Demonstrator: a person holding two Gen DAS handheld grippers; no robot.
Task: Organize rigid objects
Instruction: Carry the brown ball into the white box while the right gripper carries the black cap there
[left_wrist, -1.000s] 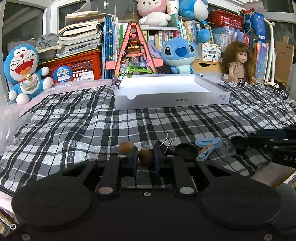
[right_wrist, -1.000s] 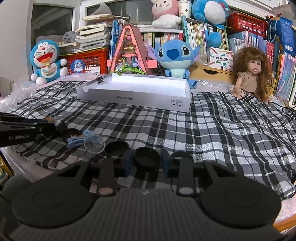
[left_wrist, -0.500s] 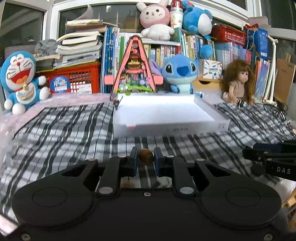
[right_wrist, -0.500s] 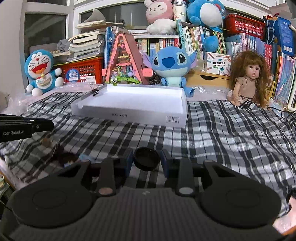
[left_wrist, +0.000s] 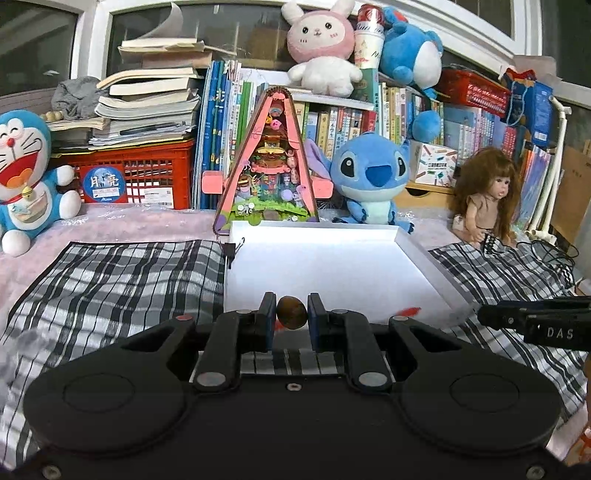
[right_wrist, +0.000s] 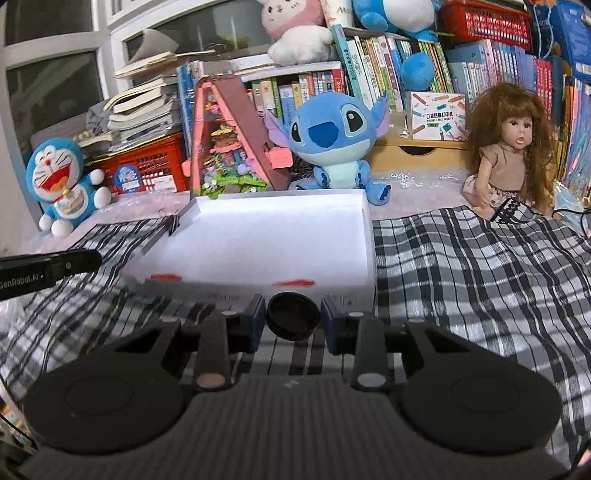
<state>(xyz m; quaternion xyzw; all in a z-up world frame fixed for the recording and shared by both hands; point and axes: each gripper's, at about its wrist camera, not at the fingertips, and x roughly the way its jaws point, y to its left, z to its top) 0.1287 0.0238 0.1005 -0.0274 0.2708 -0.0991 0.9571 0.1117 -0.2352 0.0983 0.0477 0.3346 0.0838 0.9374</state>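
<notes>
While both hands hang over the checked cloth, the left tongs pinch a small brown nut-like ball at its widest part; it looks hard, light and apt to roll. The right tongs clamp a black round cap by its rim, stiff and light, likely slick. Just beyond lies the white shallow box, a binder clip on its corner.

A black-and-white checked cloth covers the surface; along its far edge stands a crowded bookshelf of colourful books; a red plastic crate carries stacked books; dark windows behind.
</notes>
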